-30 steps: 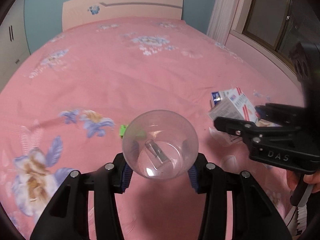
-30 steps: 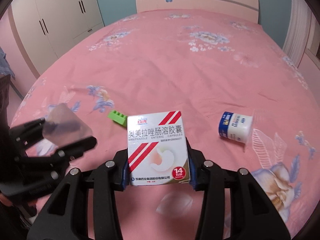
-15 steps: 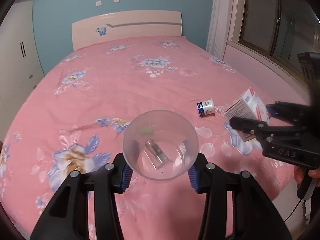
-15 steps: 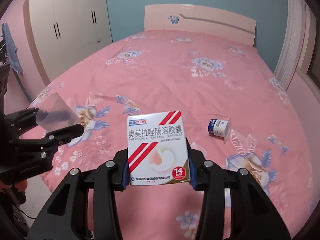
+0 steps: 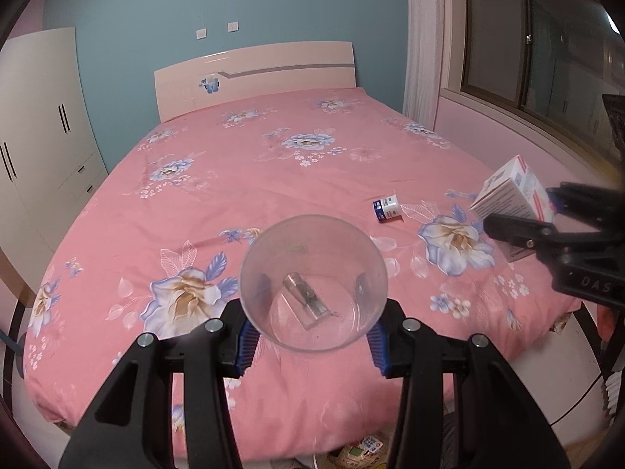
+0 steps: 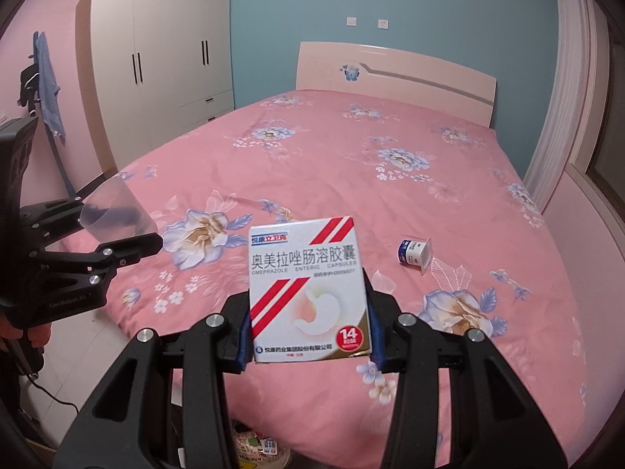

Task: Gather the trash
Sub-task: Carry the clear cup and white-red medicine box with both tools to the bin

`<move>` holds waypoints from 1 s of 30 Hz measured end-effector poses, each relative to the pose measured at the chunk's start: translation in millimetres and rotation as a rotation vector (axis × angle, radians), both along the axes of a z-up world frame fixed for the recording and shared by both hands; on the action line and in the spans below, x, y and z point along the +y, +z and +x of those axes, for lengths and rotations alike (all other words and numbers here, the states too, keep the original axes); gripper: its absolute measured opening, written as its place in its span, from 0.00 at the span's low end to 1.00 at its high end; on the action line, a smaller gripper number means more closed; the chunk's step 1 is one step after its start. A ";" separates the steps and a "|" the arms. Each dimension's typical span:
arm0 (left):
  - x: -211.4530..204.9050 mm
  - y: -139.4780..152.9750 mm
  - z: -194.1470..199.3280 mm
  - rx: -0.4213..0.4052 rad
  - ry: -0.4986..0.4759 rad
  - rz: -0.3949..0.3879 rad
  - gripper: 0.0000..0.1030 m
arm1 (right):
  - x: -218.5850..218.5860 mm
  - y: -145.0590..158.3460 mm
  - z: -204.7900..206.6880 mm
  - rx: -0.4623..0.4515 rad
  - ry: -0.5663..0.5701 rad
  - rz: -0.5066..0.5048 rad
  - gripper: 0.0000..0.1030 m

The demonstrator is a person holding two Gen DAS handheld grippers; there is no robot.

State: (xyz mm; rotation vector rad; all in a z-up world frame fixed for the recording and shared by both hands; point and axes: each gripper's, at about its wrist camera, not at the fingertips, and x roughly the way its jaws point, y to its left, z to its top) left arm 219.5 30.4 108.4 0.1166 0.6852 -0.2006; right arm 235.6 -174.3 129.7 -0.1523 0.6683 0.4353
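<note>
My left gripper [image 5: 312,346] is shut on a clear plastic cup [image 5: 313,282], its mouth facing the camera; a small metal sharpener lies inside. The cup also shows in the right wrist view [image 6: 113,215]. My right gripper [image 6: 308,338] is shut on a white and red medicine box [image 6: 308,293], held upright; the box also shows in the left wrist view [image 5: 511,191]. Both are held off the foot of the bed. A small blue and white yogurt cup [image 6: 415,253] lies on its side on the pink sheet, also in the left wrist view [image 5: 386,209].
The pink flowered bed [image 5: 273,179] fills the middle, headboard [image 6: 394,74] at the far wall. White wardrobe [image 6: 164,51] on the left, window and curtain [image 5: 422,39] on the right. A bin with wrappers [image 6: 258,443] sits on the floor below the grippers.
Both grippers have pulled back and risen away from the bed with the cup and the box still held. The green block is no longer in view.
</note>
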 end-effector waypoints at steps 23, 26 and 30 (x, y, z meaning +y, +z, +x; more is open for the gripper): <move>7.7 -89.5 -77.6 0.163 -0.031 0.047 0.47 | 23.7 -75.4 -83.4 0.105 0.079 -0.070 0.44; 8.2 -111.7 -79.2 0.207 -0.038 0.044 0.47 | 29.7 -97.9 -85.2 0.148 0.088 -0.076 0.44; 6.6 -140.1 -83.1 0.258 -0.051 0.053 0.47 | 37.4 -127.8 -89.1 0.200 0.102 -0.090 0.44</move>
